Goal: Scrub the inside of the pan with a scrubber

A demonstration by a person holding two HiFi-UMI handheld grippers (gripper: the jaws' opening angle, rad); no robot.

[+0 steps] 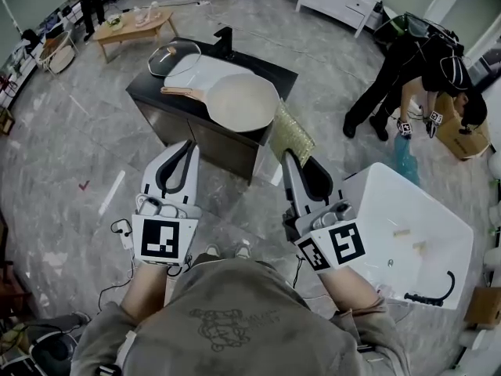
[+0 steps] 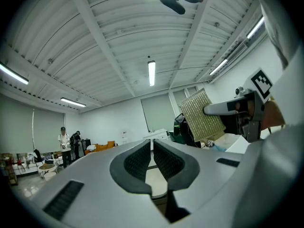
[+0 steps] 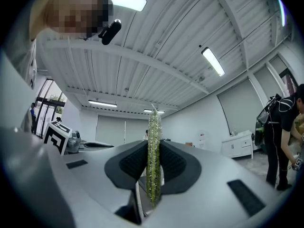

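The pan [image 1: 241,100], cream inside with a wooden handle [image 1: 182,92], rests on a dark counter [image 1: 275,71] some way ahead of both grippers. My right gripper [image 1: 288,160] is shut on a green-gold mesh scrubber [image 1: 291,131], which stands up beyond its tips, short of the counter's near right corner. The right gripper view shows the scrubber [image 3: 153,146] edge-on, pinched between the pads of that gripper [image 3: 153,163]. My left gripper [image 1: 182,152] is shut with nothing in it and hangs in front of the counter. Its closed jaws [image 2: 152,158] point level, with the scrubber [image 2: 202,113] off to the right.
A glass lid [image 1: 174,57] and a black tap [image 1: 225,41] are on the counter behind the pan. A white basin [image 1: 450,233] with a black tap [image 1: 430,292] stands at my right. A person [image 1: 415,69] bends over a box at the far right. A low wooden table [image 1: 133,26] stands at the far left.
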